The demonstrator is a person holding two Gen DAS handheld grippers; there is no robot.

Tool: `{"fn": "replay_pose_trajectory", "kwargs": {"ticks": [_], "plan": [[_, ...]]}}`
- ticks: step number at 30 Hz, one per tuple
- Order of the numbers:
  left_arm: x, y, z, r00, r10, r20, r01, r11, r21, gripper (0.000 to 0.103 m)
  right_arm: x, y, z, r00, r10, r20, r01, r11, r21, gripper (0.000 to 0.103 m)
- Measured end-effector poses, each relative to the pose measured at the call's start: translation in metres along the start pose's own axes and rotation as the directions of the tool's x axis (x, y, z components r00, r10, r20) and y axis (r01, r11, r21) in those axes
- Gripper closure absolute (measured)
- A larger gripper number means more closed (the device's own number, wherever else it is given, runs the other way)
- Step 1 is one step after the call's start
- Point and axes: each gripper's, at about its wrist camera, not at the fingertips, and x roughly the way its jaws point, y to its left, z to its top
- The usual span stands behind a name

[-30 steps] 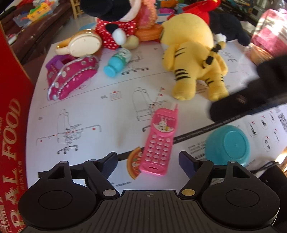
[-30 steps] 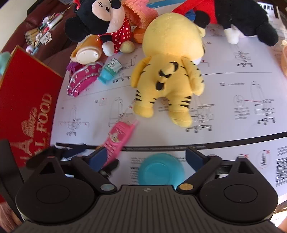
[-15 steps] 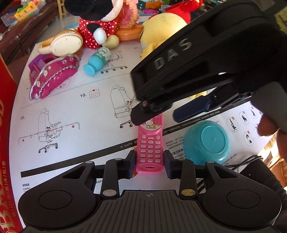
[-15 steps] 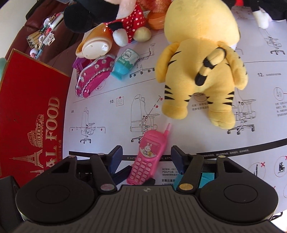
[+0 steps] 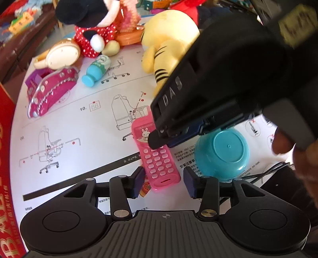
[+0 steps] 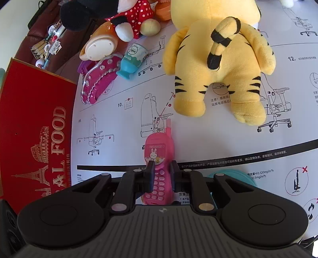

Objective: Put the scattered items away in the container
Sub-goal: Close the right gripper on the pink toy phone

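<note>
1. The right claw [image 6: 161, 174] has its two fingers pressed against the sides of the pink toy phone [image 6: 158, 168], gripping it about the middle. The phone lies on the paper-covered counter [image 6: 218, 142] with its aerial pointing away towards the yellow tiger plush [image 6: 218, 65].
2. The left claw [image 5: 163, 181] stands wide, a finger on either side of the phone's lower end without touching it; it holds nothing.
3. From the left wrist view the right claw's black body crosses over the phone's top half, so whether the phone is already off the counter is hard to tell; it looks as though it is resting there.
4. The container is probably the red box [image 6: 33, 139] at the left edge; only its printed face shows, so nothing can be said about what is inside.
5. Left on the counter: the tiger plush, a mouse doll in a red spotted dress [image 6: 127, 17], a pink glittery shoe [image 6: 99, 79], a small blue-capped bottle [image 6: 132, 59], a round cream and orange toy [image 6: 99, 47], an upturned teal bowl [image 5: 222, 150] just beside the phone, and a small pizza-print piece [image 5: 144, 188] partly under it.
6. Judged from this, the tidying is at an early stage: one item gripped, nearly everything else waiting.
</note>
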Motion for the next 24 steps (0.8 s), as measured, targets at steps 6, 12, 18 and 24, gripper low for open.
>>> {"fn": "replay_pose_trajectory", "kwargs": {"ticks": [6, 12, 18, 24], "plan": [[-0.001, 0.026, 0.003, 0.995, -0.105, -0.001, 0.104, 0.985, -0.135, 0.065, -0.006, 0.002, 0.001, 0.999, 0.037, 0.008, -0.037, 0.999, -0.007, 0.082], [-0.003, 0.045, -0.001, 0.981, -0.192, 0.003, 0.189, 0.963, -0.194, 0.065, -0.001, 0.002, 0.002, 1.000, 0.028, 0.008, -0.028, 0.999, -0.026, 0.062], [0.000, 0.042, -0.001, 0.968, -0.252, -0.004, 0.248, 0.954, -0.170, 0.065, 0.002, 0.001, 0.003, 0.999, 0.053, 0.000, -0.053, 0.998, -0.026, 0.055], [-0.008, 0.034, -0.004, 0.986, -0.163, -0.022, 0.157, 0.973, -0.166, 0.052, 0.001, 0.006, 0.000, 1.000, 0.013, 0.015, -0.012, 0.999, -0.040, 0.079]]}}
